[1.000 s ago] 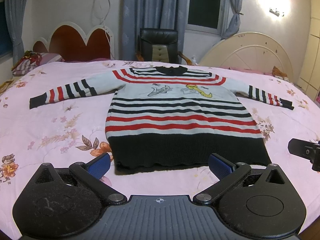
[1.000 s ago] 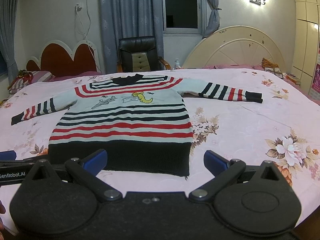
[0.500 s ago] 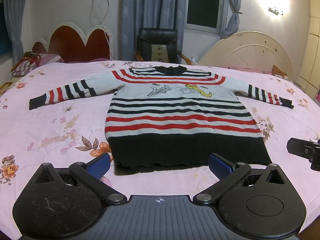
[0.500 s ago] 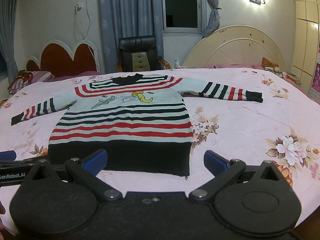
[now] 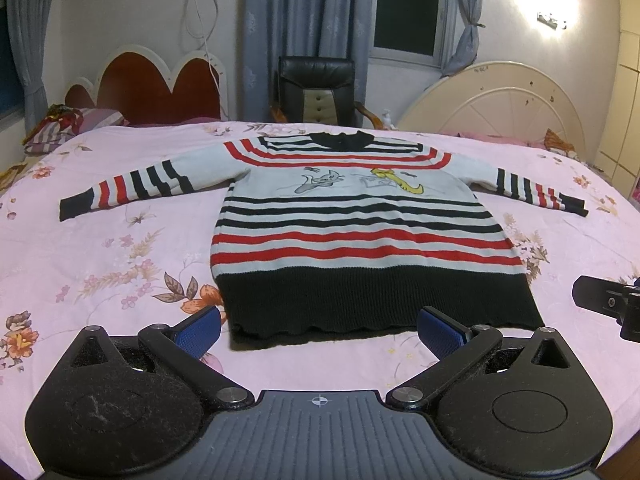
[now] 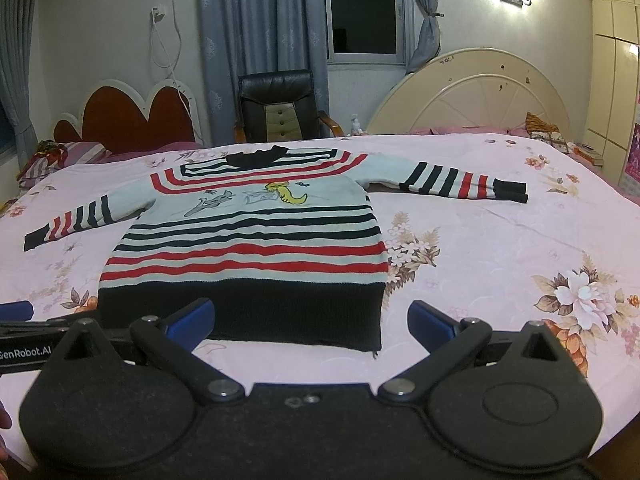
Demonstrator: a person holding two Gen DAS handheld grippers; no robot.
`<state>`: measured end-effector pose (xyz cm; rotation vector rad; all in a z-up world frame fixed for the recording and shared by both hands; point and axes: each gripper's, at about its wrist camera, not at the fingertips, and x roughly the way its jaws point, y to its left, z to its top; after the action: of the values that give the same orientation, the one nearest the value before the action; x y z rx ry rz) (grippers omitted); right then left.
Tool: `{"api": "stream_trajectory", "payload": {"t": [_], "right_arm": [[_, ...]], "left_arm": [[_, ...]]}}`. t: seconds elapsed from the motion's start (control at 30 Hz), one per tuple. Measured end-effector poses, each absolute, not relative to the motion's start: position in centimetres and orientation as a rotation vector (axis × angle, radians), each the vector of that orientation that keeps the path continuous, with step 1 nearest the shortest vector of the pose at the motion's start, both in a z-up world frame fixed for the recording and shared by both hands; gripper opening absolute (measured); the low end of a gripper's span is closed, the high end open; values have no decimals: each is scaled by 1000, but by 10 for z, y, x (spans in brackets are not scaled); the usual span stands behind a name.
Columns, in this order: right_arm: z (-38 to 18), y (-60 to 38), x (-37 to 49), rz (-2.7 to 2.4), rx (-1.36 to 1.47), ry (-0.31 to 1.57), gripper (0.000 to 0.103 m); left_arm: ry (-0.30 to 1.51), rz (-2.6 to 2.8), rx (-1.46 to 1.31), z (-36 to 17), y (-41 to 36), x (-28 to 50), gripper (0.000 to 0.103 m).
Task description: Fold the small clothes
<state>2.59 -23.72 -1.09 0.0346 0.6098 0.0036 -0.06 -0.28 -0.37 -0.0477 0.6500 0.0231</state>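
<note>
A small striped sweater (image 5: 360, 224) lies flat on the pink floral bed, face up, sleeves spread to both sides, black hem nearest me. It also shows in the right wrist view (image 6: 256, 240). My left gripper (image 5: 320, 330) is open and empty, just short of the hem. My right gripper (image 6: 310, 320) is open and empty, near the hem's right corner. The right gripper's tip (image 5: 604, 304) shows at the right edge of the left wrist view. The left gripper (image 6: 24, 344) shows at the left edge of the right wrist view.
The pink floral bedspread (image 5: 100, 264) covers the bed all round the sweater. A red headboard (image 5: 156, 88), a black chair (image 5: 316, 92) and a cream headboard (image 5: 496, 108) stand at the far side. Pillows (image 5: 56, 128) lie at the far left.
Both grippers have stayed almost still; the view has shifted only slightly. The sweater has not moved.
</note>
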Motion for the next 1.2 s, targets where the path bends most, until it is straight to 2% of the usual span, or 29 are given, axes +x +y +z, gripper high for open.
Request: {"api": "stream_trajectory", "payload": {"t": [0.57,0.87,1.2], "right_arm": [[-17,-238,27,1,65,623,102],[-21,-254,32,-16,72,642,102],[-20,-322,73,-137,97,610,102]], "left_arm": [[656,18,-40,-5,-1,-3,103],[658,-65,-52,-12,-29,8,103],[617,-99,-83,-4,-53,75,103]]}}
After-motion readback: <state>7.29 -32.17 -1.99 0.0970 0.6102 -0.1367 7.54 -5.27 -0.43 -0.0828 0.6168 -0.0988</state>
